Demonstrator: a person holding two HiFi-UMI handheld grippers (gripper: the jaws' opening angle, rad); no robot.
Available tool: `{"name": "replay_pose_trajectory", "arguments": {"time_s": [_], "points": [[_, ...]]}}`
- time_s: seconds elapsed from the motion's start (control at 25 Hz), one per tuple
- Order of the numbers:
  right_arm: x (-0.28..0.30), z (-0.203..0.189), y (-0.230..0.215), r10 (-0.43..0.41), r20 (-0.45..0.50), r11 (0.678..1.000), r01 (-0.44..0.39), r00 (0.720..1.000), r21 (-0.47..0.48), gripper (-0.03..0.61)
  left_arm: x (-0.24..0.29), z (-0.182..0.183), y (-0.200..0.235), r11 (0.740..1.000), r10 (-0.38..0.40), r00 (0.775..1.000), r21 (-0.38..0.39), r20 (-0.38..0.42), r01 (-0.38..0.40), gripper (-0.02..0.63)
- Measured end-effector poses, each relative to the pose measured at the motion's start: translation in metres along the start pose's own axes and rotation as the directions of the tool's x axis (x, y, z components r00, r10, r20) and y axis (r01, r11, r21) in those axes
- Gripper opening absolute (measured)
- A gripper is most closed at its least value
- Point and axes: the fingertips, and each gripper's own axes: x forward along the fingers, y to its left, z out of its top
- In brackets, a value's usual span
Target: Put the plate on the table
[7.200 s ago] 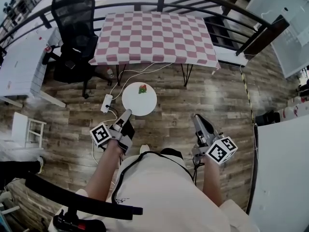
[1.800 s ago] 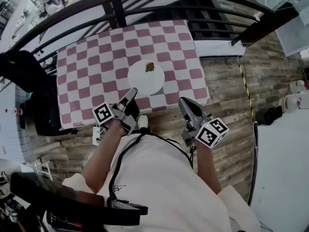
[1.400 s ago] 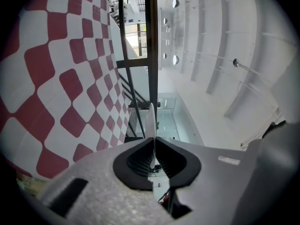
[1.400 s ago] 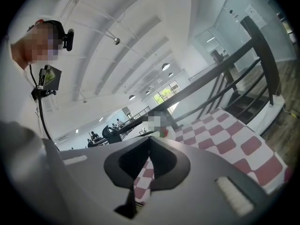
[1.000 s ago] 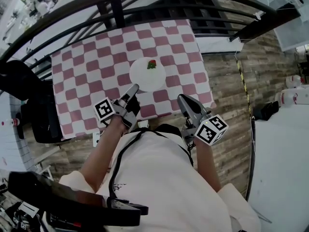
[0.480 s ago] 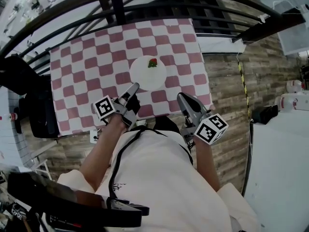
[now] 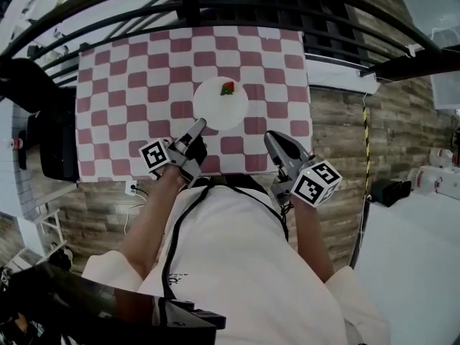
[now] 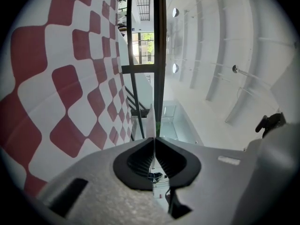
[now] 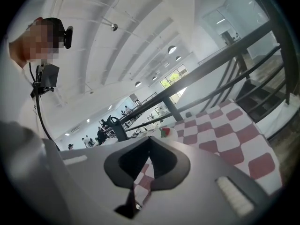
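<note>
A round white plate (image 7: 218, 108) with a red strawberry (image 7: 228, 88) on it sits over the middle of the pink-and-white checked table (image 7: 122, 85). My left gripper (image 7: 199, 125) is shut on the plate's near rim. In the left gripper view the plate shows edge-on as a thin white sliver (image 8: 151, 121) pinched between the closed jaws of the left gripper (image 8: 153, 138). Whether the plate rests on the cloth I cannot tell. My right gripper (image 7: 274, 139) hovers at the table's near edge, shut and holding nothing. The strawberry (image 9: 165, 132) peeks over the right gripper (image 9: 149, 139).
A black metal railing (image 7: 237, 6) runs behind the table. A black office chair (image 7: 50, 139) stands at the table's left end, with a white power strip (image 7: 131, 187) on the wooden floor near it. A white surface (image 7: 410, 264) lies at the lower right.
The plate, held by my left gripper, has gone from low over the floor to over the table. In the last second it hardly shifts; both grippers stay shut.
</note>
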Motion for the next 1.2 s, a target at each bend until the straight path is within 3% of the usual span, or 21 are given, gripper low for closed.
{"name": "replay_pose_trajectory", "arguments": {"time_s": [0.48,0.8,1.2], "points": [[0.030,-0.015,-0.026,0.025,-0.121,1.000,-0.024,0.992,0.016,0.005,0.013,0.029,0.053,1.000,0.015,0.996,0.009,0.089,-0.016,0.017],[0.037,-0.015,-0.033,0.023,-0.138,1.000,-0.023,0.990,0.003,0.005,0.024,0.041,0.083,0.999,0.030,0.995,0.030,0.100,-0.033,0.017],[0.032,-0.021,-0.048,-0.015,-0.152,1.000,0.016,0.988,0.008,0.005,0.035,0.049,0.120,0.998,0.065,0.991,0.001,0.115,-0.065,0.017]]}}
